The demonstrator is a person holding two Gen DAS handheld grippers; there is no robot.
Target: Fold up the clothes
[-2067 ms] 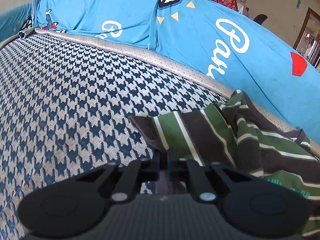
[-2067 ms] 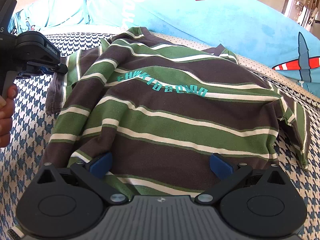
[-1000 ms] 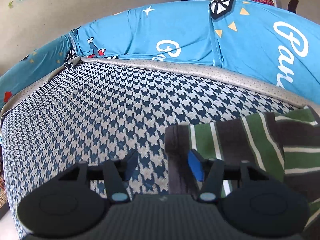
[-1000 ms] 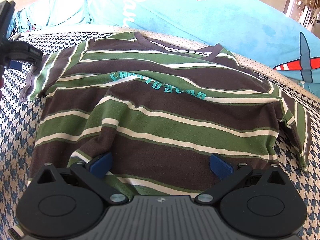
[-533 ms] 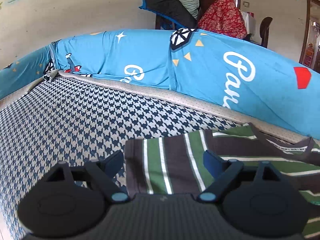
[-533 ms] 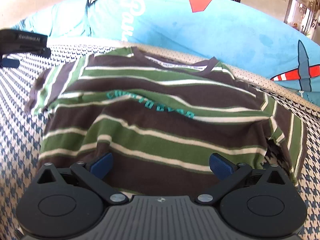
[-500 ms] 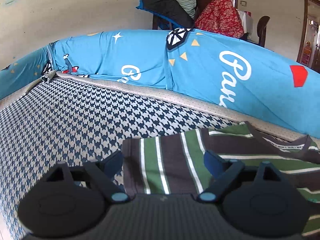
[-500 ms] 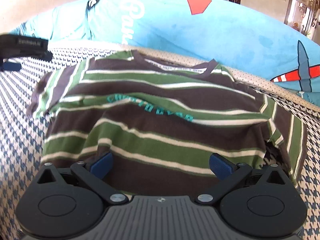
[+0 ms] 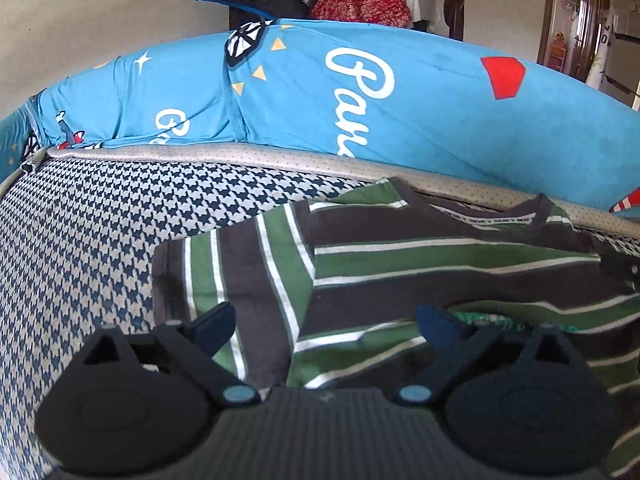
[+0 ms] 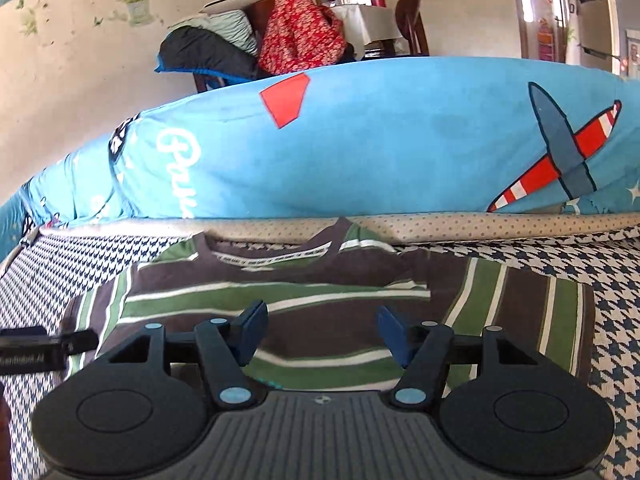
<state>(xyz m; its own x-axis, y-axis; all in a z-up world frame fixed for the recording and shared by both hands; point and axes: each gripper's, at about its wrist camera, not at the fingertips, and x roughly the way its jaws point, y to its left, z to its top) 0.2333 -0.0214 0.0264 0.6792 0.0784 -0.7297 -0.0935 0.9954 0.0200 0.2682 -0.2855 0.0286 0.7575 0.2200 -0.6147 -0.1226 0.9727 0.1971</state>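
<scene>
A green, brown and white striped T-shirt (image 9: 420,264) lies spread front-up on the houndstooth sofa seat (image 9: 100,216), collar (image 10: 276,258) toward the backrest. My left gripper (image 9: 326,326) hovers open over the shirt's left sleeve (image 9: 224,276) and shoulder, holding nothing. My right gripper (image 10: 323,330) is open over the chest, its blue pads (image 10: 256,326) partly drawn in, with no cloth between them. The right sleeve (image 10: 520,312) lies flat to its right. The left gripper's tip (image 10: 44,350) shows at the left edge of the right wrist view.
A blue backrest cushion (image 9: 400,112) with white script and a plane print (image 10: 560,152) runs behind the shirt. A beige dotted seam (image 10: 480,224) edges the seat. Piled clothes (image 10: 248,44) sit on furniture behind. Bare houndstooth seat extends left (image 9: 80,260) and right (image 10: 616,320).
My left gripper let go of the left sleeve, opened wide and drew back over the shoulder. The shirt went from bunched to flat. My right gripper advanced toward the collar and its fingers narrowed.
</scene>
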